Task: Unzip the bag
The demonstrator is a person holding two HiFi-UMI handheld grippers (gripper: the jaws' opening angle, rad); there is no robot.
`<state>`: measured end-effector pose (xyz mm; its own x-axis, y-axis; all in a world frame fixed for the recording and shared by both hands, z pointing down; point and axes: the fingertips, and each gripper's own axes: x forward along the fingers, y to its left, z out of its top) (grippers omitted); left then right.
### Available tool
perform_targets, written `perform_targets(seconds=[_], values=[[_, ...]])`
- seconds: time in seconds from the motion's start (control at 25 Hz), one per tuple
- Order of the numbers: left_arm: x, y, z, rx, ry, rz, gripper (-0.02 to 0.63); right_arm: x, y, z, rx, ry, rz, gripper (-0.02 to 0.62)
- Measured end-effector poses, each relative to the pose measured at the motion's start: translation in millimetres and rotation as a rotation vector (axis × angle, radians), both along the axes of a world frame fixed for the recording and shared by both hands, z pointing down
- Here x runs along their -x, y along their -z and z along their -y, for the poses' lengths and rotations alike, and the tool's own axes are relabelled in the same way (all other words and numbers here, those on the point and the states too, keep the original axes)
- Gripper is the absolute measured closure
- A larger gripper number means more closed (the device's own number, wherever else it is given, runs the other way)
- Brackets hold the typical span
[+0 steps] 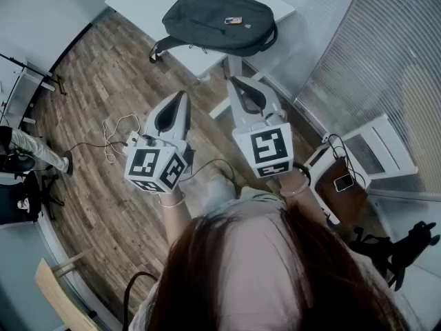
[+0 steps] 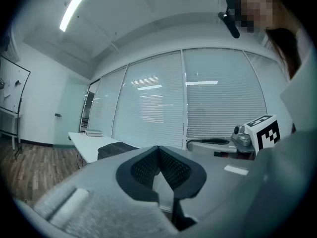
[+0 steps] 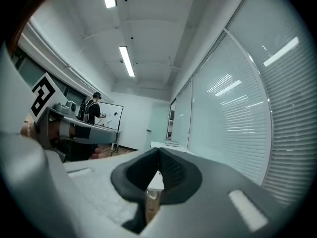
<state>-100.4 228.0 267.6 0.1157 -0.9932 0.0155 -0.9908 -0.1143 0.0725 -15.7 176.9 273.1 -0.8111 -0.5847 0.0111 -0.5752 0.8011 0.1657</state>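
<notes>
Grey-padded and pinched together on nothing, holding the left gripper (image 1: 182, 95) and right gripper (image 1: 234, 81) level, well short of the dark bag (image 1: 213, 19) lying on the white table (image 1: 141, 2), apparently zipped shut, leaving the reach, the grip and the whole unzipping pending.

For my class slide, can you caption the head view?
Left tongs and right tongs, both shut, hover short of the grey backpack on the white table.
</notes>
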Motion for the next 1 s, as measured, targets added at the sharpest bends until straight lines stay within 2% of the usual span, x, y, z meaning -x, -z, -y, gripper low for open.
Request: perform_targets(seconds=[0.16,0.52,1.0], values=[[9.2,-1.6,9.3,-0.008,-0.016,-0.004,0.598,9.5,-0.3,8.3,0.001,-0.009,0.02,0.594],[44.0,-12.1,48.7,0.002,-0.079,-0.01,0.598,45.9,-15.5,35.5,0.073,-0.047,0.032,0.592],[94.3,-25.9,98.1,0.025,-0.166,-0.004,0.598,103.1,-39.5,79.3,0.109,-0.117,-0.006,0.592]])
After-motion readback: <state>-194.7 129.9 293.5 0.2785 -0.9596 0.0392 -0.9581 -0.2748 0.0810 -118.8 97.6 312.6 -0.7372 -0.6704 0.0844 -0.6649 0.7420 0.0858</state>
